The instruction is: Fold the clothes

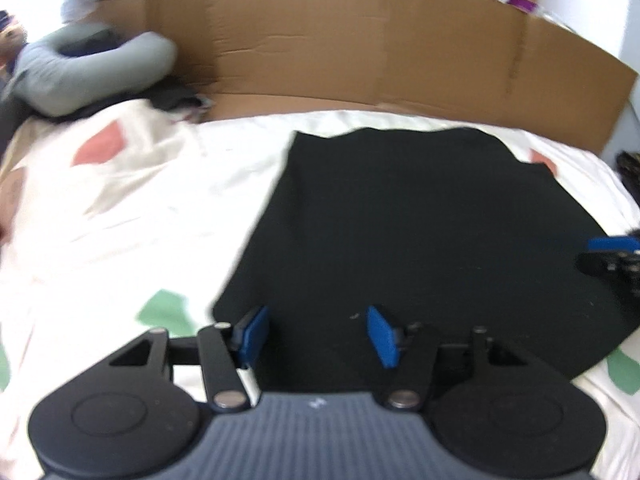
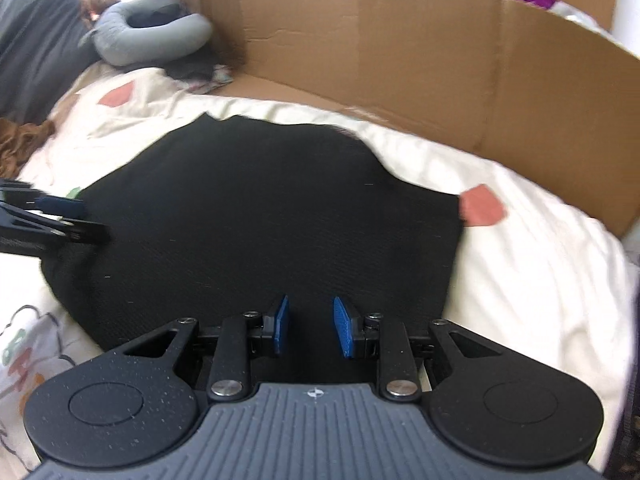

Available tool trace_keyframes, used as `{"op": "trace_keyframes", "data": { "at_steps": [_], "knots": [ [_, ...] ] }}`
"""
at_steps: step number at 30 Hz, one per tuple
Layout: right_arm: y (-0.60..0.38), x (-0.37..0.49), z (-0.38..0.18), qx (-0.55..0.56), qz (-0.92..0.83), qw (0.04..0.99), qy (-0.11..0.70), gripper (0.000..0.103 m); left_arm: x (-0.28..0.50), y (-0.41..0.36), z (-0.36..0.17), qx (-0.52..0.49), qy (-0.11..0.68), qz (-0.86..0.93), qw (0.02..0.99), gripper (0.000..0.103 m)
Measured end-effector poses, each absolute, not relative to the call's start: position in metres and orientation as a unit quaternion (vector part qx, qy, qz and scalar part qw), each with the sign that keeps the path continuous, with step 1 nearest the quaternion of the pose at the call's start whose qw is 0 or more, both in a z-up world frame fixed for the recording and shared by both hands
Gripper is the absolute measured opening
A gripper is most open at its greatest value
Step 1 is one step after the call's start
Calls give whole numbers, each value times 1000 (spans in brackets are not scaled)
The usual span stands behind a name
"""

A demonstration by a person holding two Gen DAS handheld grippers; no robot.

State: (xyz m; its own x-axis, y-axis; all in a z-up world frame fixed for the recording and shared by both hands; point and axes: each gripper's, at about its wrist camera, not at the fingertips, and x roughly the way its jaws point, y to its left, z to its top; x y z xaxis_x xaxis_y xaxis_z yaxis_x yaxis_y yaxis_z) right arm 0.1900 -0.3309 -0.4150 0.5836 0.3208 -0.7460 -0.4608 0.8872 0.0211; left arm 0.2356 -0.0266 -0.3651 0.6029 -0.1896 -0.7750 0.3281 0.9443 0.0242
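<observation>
- My left gripper hangs released, jaws apart, over the black garment's near edge.
- My right gripper is likewise unclenched above it.
- The garment lies flat on the white bedsheet.

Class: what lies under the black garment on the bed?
The black garment lies flat on a cream patterned bedsheet, visible all around it. Anything beneath the fabric itself is covered.

Bed w/ cream duvet, pink + green patches, fills lower frame. Brown cardboard sheet stands along far edge, upper centre to right. Grey neck pillow upper left, dark grey pillow beside it. Bright daylight upper left, white wall upper right
</observation>
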Motion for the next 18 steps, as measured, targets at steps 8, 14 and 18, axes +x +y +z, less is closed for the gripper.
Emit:
{"op": "trace_keyframes", "data": {
  "at_steps": [8, 14, 18],
  "knots": [
    [-339, 164, -394, -72, 226, 891, 387, 32, 213, -17, -345, 75, 407, -141, 900, 58],
    [-317, 141, -395, -86, 258, 883, 384, 32, 187, -38, -344, 91, 403, -182, 892, 58],
    [-303, 131, -401, -93, 276, 875, 387, 32, 172, -53, -353, 108, 408, -208, 883, 56]
  ]
}}
